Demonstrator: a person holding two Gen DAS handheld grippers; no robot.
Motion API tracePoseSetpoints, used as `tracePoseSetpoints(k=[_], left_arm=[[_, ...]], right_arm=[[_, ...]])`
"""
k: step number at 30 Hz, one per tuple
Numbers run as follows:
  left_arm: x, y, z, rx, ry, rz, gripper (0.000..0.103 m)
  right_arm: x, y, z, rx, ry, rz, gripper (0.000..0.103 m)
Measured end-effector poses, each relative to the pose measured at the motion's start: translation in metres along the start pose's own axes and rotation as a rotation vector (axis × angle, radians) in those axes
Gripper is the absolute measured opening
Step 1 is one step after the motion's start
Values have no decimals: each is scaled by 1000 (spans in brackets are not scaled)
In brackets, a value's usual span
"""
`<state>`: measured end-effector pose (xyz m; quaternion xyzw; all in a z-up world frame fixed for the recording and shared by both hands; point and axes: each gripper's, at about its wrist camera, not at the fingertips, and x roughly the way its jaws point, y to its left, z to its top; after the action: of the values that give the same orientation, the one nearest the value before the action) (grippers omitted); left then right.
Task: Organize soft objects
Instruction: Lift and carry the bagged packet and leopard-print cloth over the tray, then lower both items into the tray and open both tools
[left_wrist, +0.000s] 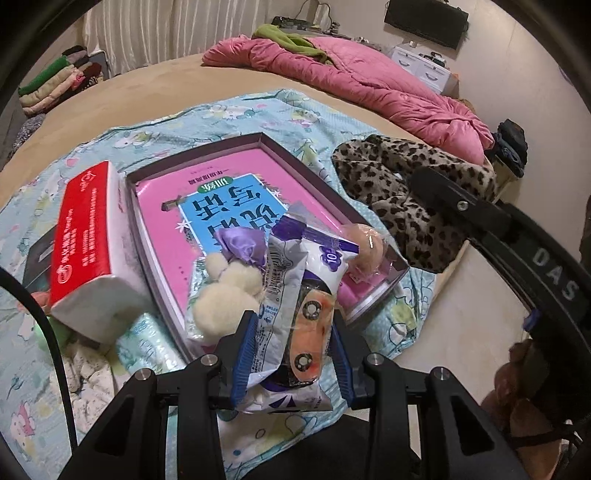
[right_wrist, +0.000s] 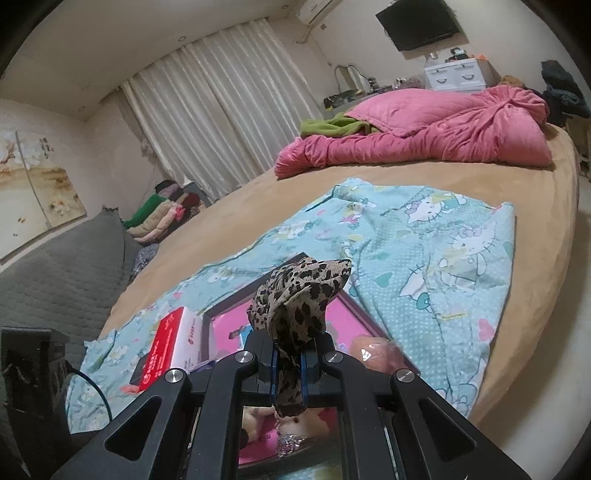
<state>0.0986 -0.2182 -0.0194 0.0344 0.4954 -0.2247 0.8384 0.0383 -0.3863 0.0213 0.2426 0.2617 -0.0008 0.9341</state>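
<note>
My left gripper (left_wrist: 293, 325) is shut on a white and purple plastic packet (left_wrist: 295, 306), held over the near edge of a purple-rimmed box (left_wrist: 236, 142) that has a pink pack inside. A cream plush toy with a purple bow (left_wrist: 229, 284) lies in the box beside the packet, and a peach ball in clear wrap (left_wrist: 365, 240) sits at the box's right side. My right gripper (right_wrist: 288, 360) is shut on a leopard-print cloth (right_wrist: 295, 299), which stands bunched above its fingers. In the left wrist view the leopard cloth (left_wrist: 402, 184) hangs to the right of the box.
A red and white tissue pack (left_wrist: 88, 243) leans at the box's left. All lie on a light-blue cartoon sheet (right_wrist: 436, 251) on a tan bed (right_wrist: 258, 199). A pink quilt (right_wrist: 424, 136) is at the far side, and folded clothes (right_wrist: 166, 214) are at the left.
</note>
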Motion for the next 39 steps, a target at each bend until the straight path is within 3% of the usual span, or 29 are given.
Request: tracePoseSetpoints(k=[18, 39], left_arm=[[38, 3, 11, 32, 40, 68, 39], [42, 8, 13, 40, 32, 79, 39]], right_arm=[[14, -5, -4, 2, 41, 22, 9], [53, -11, -24, 35, 199, 51, 11]])
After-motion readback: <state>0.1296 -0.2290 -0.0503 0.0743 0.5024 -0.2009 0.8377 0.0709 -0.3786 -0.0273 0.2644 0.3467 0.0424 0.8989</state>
